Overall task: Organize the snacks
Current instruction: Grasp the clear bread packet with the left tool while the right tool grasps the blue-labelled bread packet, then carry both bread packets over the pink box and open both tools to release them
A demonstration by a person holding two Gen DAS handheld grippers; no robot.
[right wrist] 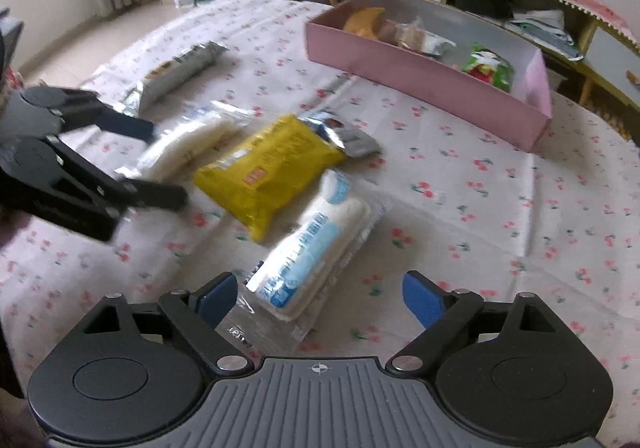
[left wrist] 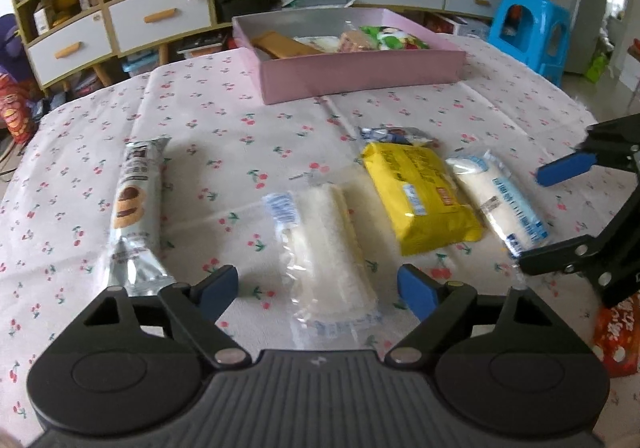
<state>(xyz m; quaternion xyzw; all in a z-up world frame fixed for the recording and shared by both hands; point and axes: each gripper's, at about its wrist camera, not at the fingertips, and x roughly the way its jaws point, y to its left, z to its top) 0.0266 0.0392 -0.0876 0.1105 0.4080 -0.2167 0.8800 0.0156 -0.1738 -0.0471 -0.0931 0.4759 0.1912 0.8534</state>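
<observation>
Your left tool (left wrist: 318, 288) is spread wide, its blue pads standing either side of a clear-wrapped white roll (left wrist: 326, 248) that lies on the desk (left wrist: 200, 119); the pads do not press on it yet. Your right tool (right wrist: 320, 296) is also spread, and a second white roll with blue print (right wrist: 316, 248) lies between its fingers, likewise ungripped. Each hand looks to be at the approach step of a pick.

Between the two rolls sits a yellow packet (left wrist: 422, 195), touching a small silver pouch (left wrist: 394, 135) at its far end. A long silver biscuit pack (left wrist: 134, 207) lies well off to the left.

The pink box (left wrist: 360, 75) waits at the far side of the desk, already holding several snacks.

Next you would likely lower each tool until the pads bracket the roll's sides, close gently, as the wrapping looks soft and slippery, then carry both across to the box.
</observation>
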